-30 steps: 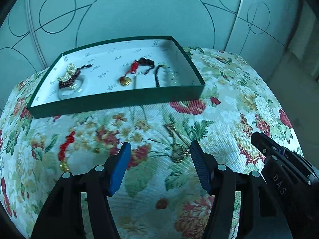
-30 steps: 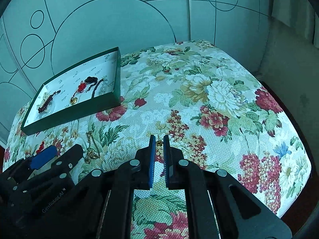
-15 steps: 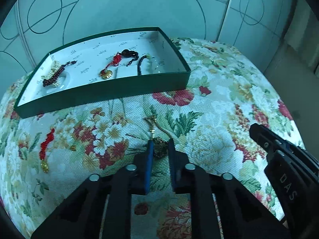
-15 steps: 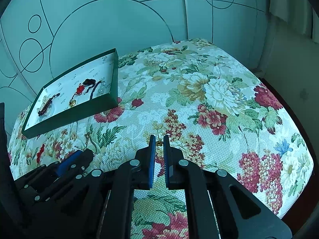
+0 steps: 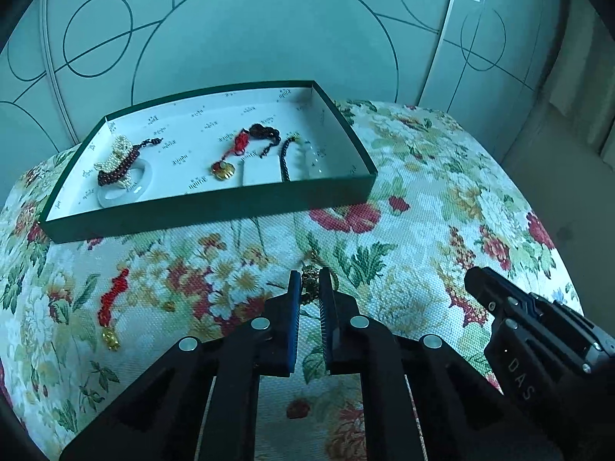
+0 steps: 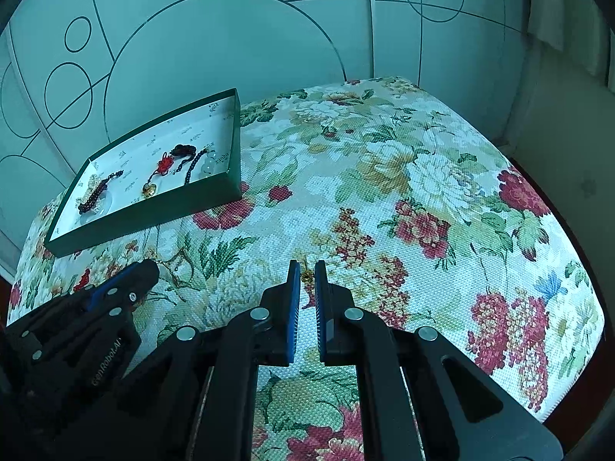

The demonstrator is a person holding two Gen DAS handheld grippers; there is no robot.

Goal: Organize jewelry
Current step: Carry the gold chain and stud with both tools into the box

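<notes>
Here the left tool (image 5: 310, 282) has its blue pads drawn close on a small gold-and-dark pendant (image 5: 309, 279), which sits pinched at the very fingertips, just above the flowered cloth (image 5: 423, 207). Its thin chain (image 5: 333, 274) seems to trail off to the right of the pads, though it is hard to follow against the print. The green tray (image 5: 207, 213) lies straight ahead of that tool and a little to its left, its long axis running across the view and its near wall facing the fingers. So the coming move probably turns on lifting the pendant over that near wall and setting it on bare white floor inside. The left tool is the nearer one to the tray; it points forward and slightly downward, low over the cloth.

Inside the tray rest a pearl and dark-bead bracelet (image 5: 119, 161) at the left, a red-knot charm (image 5: 230, 155) in the middle and a dark cord with pale beads (image 5: 298, 157) toward the right. Another red tassel charm (image 5: 109, 307) lies on the cloth, left of the left tool and outside the tray.

The right tool (image 6: 305, 280) hangs off to the right, its pads nearly together around a tiny gold piece (image 6: 306, 277); whether they truly grip it cannot be told.
</notes>
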